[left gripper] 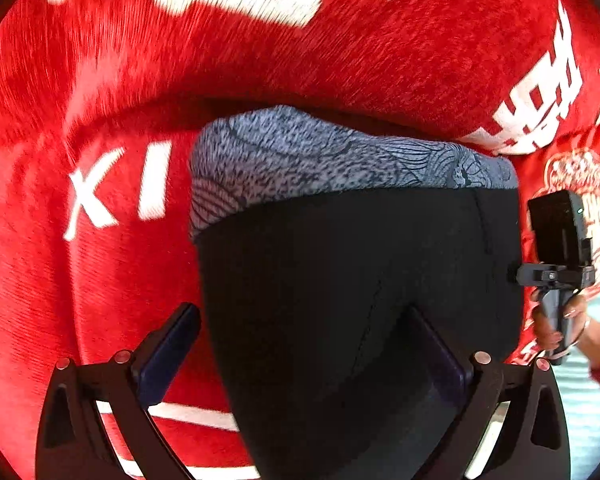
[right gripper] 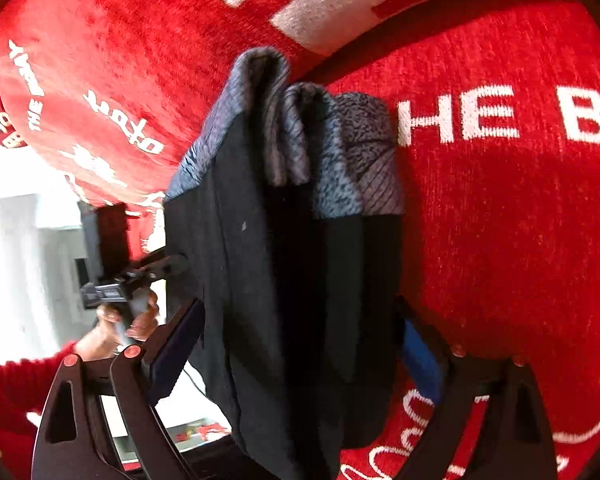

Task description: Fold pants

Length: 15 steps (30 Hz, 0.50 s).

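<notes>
Black pants (left gripper: 360, 260) with a grey patterned waistband (left gripper: 320, 152) lie folded on a red blanket (left gripper: 100, 280) with white lettering. My left gripper (left gripper: 304, 310) stands wide open over the near end of the pants. Its left finger is just off the cloth's edge and its right finger is over the black fabric. In the right wrist view the pants (right gripper: 240, 260) are a narrow folded stack with the waistband (right gripper: 340, 160) at the far end. My right gripper (right gripper: 300, 304) straddles this stack, open, with a finger on each side and not pressing.
The red blanket (right gripper: 500, 240) covers nearly everything around the pants. A hand (left gripper: 548, 332) holds the right gripper's handle at the pants' right edge. A hand (right gripper: 116, 324) in a red sleeve holds the left one. A pale surface (right gripper: 20, 240) lies beyond the blanket's edge.
</notes>
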Tool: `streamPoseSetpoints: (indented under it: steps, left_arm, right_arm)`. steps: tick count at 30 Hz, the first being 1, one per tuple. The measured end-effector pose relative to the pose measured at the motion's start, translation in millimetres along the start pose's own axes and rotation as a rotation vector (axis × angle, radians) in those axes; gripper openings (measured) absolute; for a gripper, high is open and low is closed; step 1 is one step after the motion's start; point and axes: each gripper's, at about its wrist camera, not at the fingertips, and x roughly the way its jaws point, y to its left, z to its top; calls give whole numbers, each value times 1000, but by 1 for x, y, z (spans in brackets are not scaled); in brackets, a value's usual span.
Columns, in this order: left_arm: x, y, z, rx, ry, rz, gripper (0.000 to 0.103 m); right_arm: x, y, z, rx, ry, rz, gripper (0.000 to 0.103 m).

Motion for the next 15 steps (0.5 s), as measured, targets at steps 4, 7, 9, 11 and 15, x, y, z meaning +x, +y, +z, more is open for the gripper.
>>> streamPoseSetpoints:
  steps: [4,7,9,11,15]
  left_arm:
    - [4,5,-5,-72,-4,-37,103]
    - [-3,-5,-9,-43,-36,-20,81]
    - [-9,-17,-10,-18,-50,-14,74]
    - [-15,-26,-13,5,-63,8,69]
    - [-31,-39,-19,29,-87,22,62]
  right_arm:
    - [4,3,4,53,18,-25,102]
    - [9,13,6,74,24,-78,92]
    - [8,17,3,75,11,-133,68]
    - [0,18,-4,107,-24,-93,54]
    - [-9,40,-21,91,-50,-78,47]
